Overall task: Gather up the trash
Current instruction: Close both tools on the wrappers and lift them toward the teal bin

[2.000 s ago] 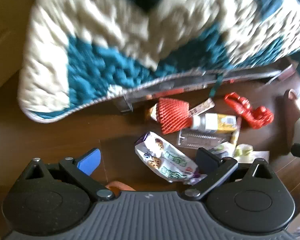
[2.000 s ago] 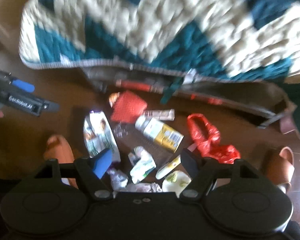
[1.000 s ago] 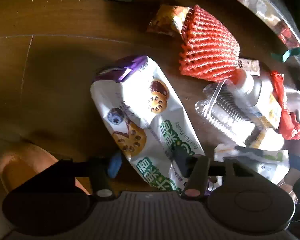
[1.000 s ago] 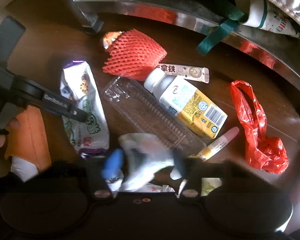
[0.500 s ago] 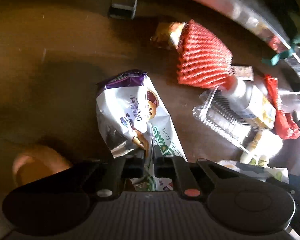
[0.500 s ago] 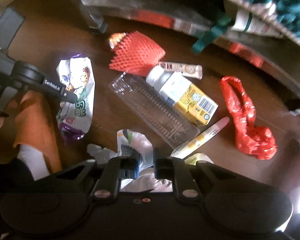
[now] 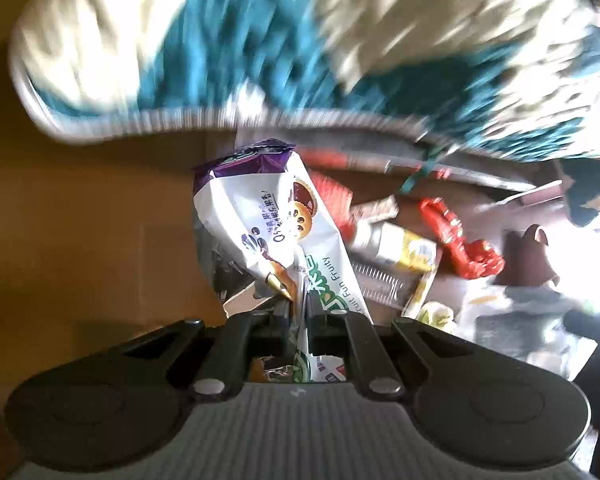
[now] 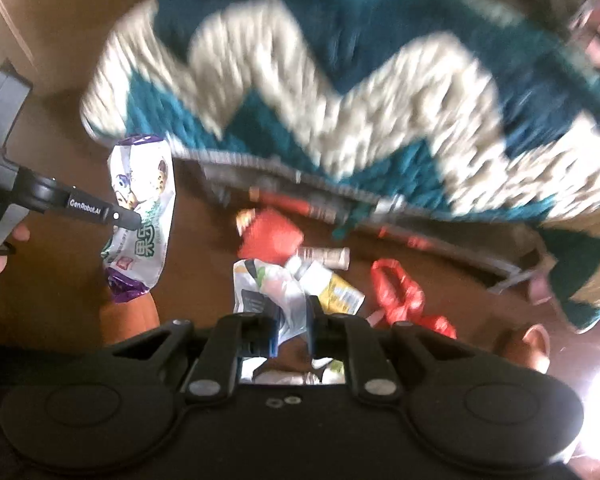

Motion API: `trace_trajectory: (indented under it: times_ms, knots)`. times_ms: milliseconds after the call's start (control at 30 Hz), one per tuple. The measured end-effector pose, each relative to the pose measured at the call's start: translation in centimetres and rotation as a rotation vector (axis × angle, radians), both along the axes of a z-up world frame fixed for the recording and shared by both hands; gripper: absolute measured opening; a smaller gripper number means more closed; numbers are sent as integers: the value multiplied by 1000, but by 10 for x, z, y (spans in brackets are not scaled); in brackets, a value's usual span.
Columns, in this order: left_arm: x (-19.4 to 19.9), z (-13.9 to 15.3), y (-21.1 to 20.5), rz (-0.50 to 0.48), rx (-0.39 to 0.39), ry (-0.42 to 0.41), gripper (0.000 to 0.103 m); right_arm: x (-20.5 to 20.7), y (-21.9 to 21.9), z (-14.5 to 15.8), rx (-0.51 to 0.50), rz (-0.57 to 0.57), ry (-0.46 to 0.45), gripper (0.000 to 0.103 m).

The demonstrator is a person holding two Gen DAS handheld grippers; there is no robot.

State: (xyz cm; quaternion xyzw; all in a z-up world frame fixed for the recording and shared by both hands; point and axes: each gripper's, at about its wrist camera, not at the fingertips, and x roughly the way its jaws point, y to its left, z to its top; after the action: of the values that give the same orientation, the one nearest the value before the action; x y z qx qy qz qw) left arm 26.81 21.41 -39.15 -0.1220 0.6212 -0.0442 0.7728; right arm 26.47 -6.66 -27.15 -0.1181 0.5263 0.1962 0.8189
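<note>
Left wrist view: the left gripper point(image 7: 298, 312) has its fingers pinched tight on the lower part of the white and purple crinkly cookie wrapper point(image 7: 268, 224), and the wrapper stands straight out ahead of them, long axis running away from the fingers, purple end farthest out. It is off the brown wooden floor point(image 7: 80, 240), hanging in the air, and the right wrist view confirms it: there the same wrapper point(image 8: 140, 216) dangles from the left gripper point(image 8: 126, 218) with its long axis near vertical, purple ends top and bottom.

Over on the right, the right gripper point(image 8: 292, 328) has its fingers closed on a crumpled white and grey plastic wrapper point(image 8: 272, 288), which bunches up just ahead of them, also clear of the floor by the look of it.

Beyond both catches, the rest of the litter lies on the floor: a red foam fruit net point(image 8: 270, 236), a white bottle with a yellow label point(image 8: 332, 284), a crumpled red plastic bag point(image 8: 400, 296), a clear plastic tray point(image 7: 380, 280). All of it sits ahead of and below the fingers, the red bag nearer the right hand. Behind, the teal and cream zigzag knitted blanket point(image 8: 380, 100) is blurred.

No bin shows in either view, so which way the drop lies cannot be told. Both hands are full, so I judge the next move to be a carry.
</note>
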Motion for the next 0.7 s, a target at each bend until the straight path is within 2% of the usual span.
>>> trace_trajectory:
  times_ms: [200, 367, 500, 700]
  knots:
    - [-14, 108, -7, -15, 39, -153, 8, -23, -20, 84, 67, -39, -111, 12]
    - [-39, 194, -23, -18, 53, -270, 8, -44, -27, 150, 113, -28, -208, 12]
    - [-62, 254, -33, -26, 80, -339, 8, -59, -29, 201, 145, -13, -300, 12]
    - [-81, 328, -49, -32, 100, -435, 8, -61, -30, 271, 195, -8, -457, 12]
